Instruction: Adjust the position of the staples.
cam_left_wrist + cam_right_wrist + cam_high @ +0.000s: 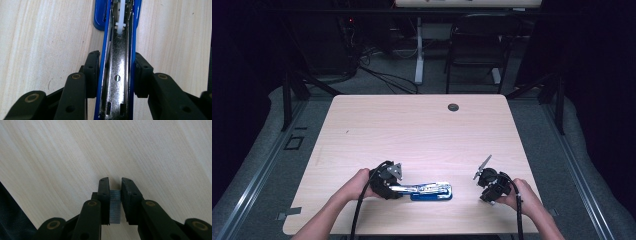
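Note:
A blue stapler (430,191) lies on the wooden table (412,135) near its front edge, its top swung open so the bare metal staple channel (118,75) and white pusher (120,25) face up. My left gripper (387,182) is shut on the stapler (103,45), with a pad pressing on each blue side wall. To the right, my right gripper (490,186) hovers low over the table. In the right gripper view its jaws (115,187) pinch a small grey ribbed strip of staples (115,207).
A round cable hole (453,107) sits near the table's far edge. A black chair (477,45) and cables stand on the floor beyond it. In the right gripper view the table's edge runs along the lower left, with dark fabric (10,220) past it.

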`<state>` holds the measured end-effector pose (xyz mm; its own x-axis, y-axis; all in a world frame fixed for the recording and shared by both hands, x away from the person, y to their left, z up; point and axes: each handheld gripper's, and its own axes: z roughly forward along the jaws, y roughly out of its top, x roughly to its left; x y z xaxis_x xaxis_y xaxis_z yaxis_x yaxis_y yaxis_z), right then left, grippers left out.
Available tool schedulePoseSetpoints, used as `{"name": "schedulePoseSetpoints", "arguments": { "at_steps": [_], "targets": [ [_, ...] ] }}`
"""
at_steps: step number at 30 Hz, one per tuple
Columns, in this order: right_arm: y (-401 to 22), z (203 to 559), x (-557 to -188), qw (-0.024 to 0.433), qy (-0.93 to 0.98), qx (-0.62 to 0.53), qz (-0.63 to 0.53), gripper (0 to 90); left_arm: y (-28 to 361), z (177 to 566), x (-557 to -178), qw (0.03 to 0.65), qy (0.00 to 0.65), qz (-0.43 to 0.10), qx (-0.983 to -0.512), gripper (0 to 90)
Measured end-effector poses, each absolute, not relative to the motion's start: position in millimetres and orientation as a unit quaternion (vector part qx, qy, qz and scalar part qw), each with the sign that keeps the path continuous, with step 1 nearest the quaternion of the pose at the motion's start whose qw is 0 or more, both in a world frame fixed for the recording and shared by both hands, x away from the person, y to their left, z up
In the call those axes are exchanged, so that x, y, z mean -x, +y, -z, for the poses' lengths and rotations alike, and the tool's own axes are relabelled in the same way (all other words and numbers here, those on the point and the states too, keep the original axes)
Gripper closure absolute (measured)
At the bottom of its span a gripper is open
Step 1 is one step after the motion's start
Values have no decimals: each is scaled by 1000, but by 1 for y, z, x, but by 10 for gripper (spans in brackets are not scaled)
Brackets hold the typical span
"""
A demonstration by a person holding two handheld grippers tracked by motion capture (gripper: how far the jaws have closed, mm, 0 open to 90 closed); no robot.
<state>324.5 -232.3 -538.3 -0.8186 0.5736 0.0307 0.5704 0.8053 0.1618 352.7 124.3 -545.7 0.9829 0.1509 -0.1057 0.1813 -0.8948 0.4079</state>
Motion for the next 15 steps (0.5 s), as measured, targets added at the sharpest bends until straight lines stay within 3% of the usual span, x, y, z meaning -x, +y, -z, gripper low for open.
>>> {"name": "schedulePoseSetpoints", "arguments": {
  "at_steps": [15],
  "targets": [
    [-235, 530, -326, 8, 935, -326, -139, 787, 124, 546, -353, 212, 85, 36, -973, 631]
  ]
}}
